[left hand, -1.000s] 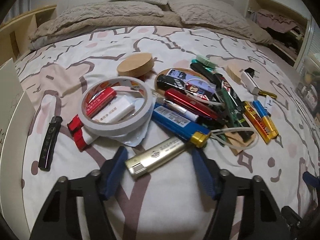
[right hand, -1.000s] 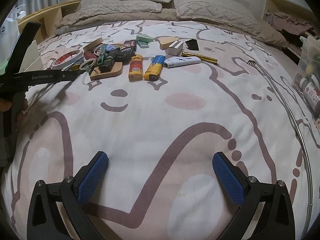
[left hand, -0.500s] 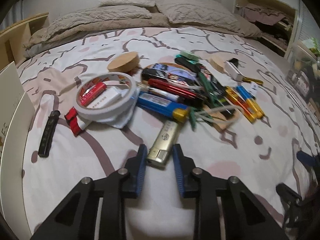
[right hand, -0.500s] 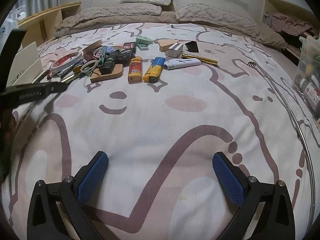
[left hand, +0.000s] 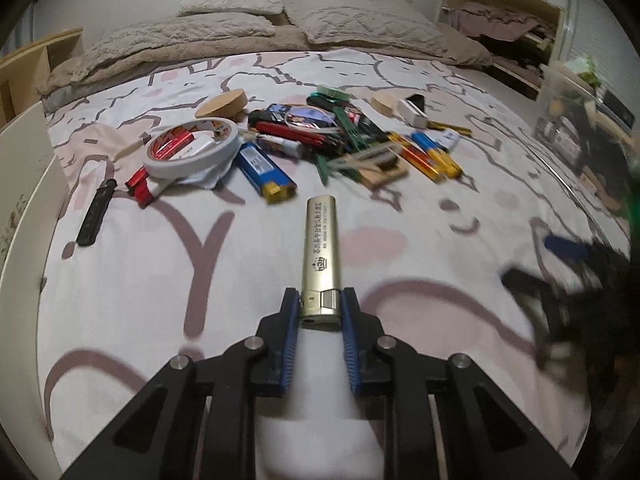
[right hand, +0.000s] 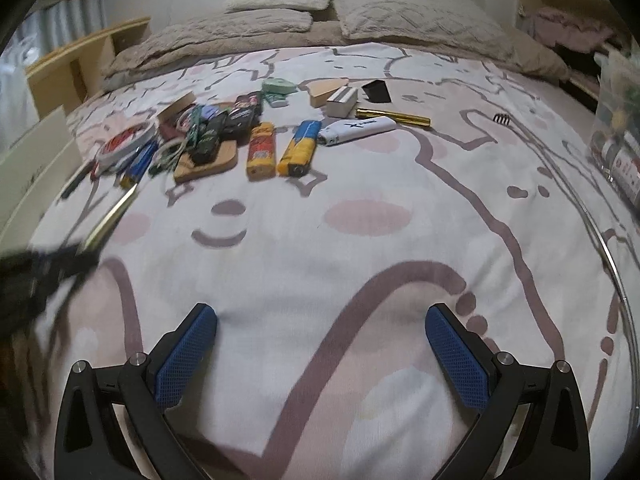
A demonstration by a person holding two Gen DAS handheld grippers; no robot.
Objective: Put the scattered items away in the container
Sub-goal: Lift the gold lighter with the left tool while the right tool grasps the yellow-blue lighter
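My left gripper is shut on the metal-capped end of a gold lighter, which points away from me above the bedspread; the same gold lighter shows at the left of the right wrist view, held by the blurred left gripper. Behind it lies the pile: a white tape roll, a blue lighter, a black lighter apart at the left, yellow lighters and a white lighter. My right gripper hangs open over bare bedspread.
A white box wall stands at the left edge of the bed. Pillows lie at the head. A clear bin and shelves stand to the right. A thin cable runs along the bed's right side.
The left jaws closed on the gold lighter and pulled it back out of the pile, turning it lengthwise. The right gripper stayed in place, open.
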